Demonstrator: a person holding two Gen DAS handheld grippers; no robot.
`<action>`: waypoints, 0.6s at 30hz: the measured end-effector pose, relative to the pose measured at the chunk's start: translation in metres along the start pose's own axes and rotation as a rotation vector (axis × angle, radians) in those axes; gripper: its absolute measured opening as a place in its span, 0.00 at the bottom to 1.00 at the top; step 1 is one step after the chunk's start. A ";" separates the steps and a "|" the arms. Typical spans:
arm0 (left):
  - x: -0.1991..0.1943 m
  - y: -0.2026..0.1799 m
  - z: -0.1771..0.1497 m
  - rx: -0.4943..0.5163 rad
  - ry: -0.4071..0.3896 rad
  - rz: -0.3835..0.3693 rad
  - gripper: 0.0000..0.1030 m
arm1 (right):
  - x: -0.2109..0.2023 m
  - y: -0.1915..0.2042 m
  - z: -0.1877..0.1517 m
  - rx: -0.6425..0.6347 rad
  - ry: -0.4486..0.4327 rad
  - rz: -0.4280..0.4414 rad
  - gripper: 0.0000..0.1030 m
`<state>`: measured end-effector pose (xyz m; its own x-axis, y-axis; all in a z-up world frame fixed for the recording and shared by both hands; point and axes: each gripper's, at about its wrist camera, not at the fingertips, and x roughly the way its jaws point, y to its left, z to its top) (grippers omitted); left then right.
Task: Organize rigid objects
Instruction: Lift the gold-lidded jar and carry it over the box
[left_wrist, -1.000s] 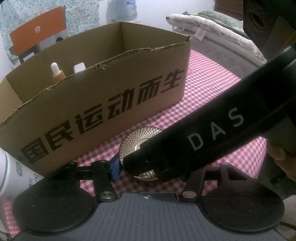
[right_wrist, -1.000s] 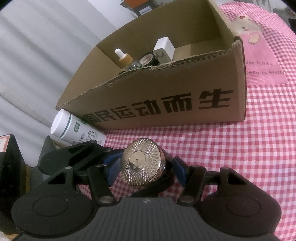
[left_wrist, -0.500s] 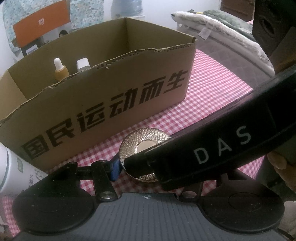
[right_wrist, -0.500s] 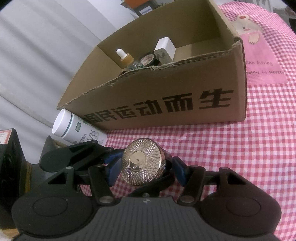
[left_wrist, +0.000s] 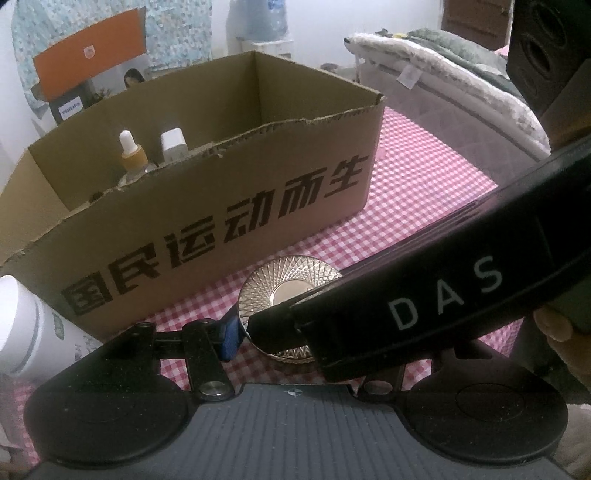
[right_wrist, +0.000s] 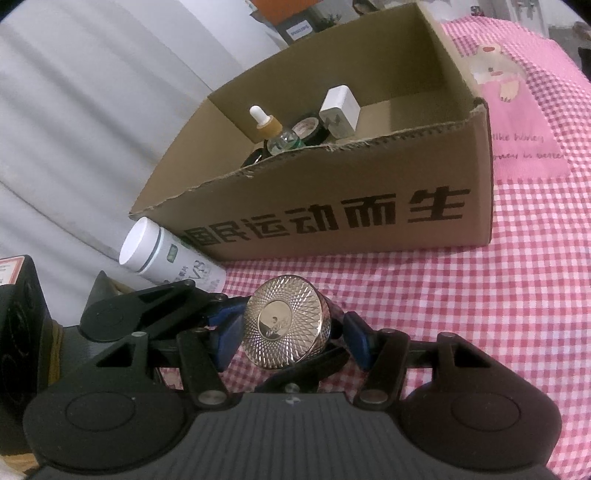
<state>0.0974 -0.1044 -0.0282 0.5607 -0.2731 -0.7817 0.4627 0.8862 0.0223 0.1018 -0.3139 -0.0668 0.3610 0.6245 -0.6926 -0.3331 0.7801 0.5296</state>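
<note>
Gold jar (right_wrist: 286, 326) lifted slightly since earlier, clamped by right gripper (right_wrist: 288, 332); left gripper (left_wrist: 295, 332) state unclear, possibly also gripping. Tilted jar may slip short of cardboard box (right_wrist: 332, 214).

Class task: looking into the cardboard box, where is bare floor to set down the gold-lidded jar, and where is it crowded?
Free: the cardboard box floor right of the white block, toward its right wall. Crowded: the left end, where the dropper bottle and small jars cluster. The gold-lidded jar sits between the right gripper fingers.

Your right tool (right_wrist: 288, 334) grips the gold jar (right_wrist: 286, 326) between its blue pads (right_wrist: 226, 334), just above the checked tabletop (right_wrist: 461, 314). Ahead stands the cardboard box (right_wrist: 332, 218); a white tube (right_wrist: 168, 254) lies ahead-left.
</note>
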 end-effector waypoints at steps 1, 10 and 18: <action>-0.002 0.000 0.000 0.000 -0.004 0.001 0.54 | -0.001 0.001 0.000 -0.004 -0.003 0.000 0.61; -0.021 -0.001 0.000 -0.002 -0.051 0.016 0.54 | -0.017 0.015 -0.001 -0.032 -0.041 0.003 0.61; -0.061 0.011 0.020 -0.032 -0.154 0.024 0.54 | -0.047 0.042 0.013 -0.090 -0.104 0.038 0.61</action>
<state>0.0819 -0.0853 0.0322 0.6710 -0.3033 -0.6766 0.4270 0.9041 0.0182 0.0818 -0.3100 -0.0056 0.4332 0.6576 -0.6163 -0.4231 0.7522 0.5052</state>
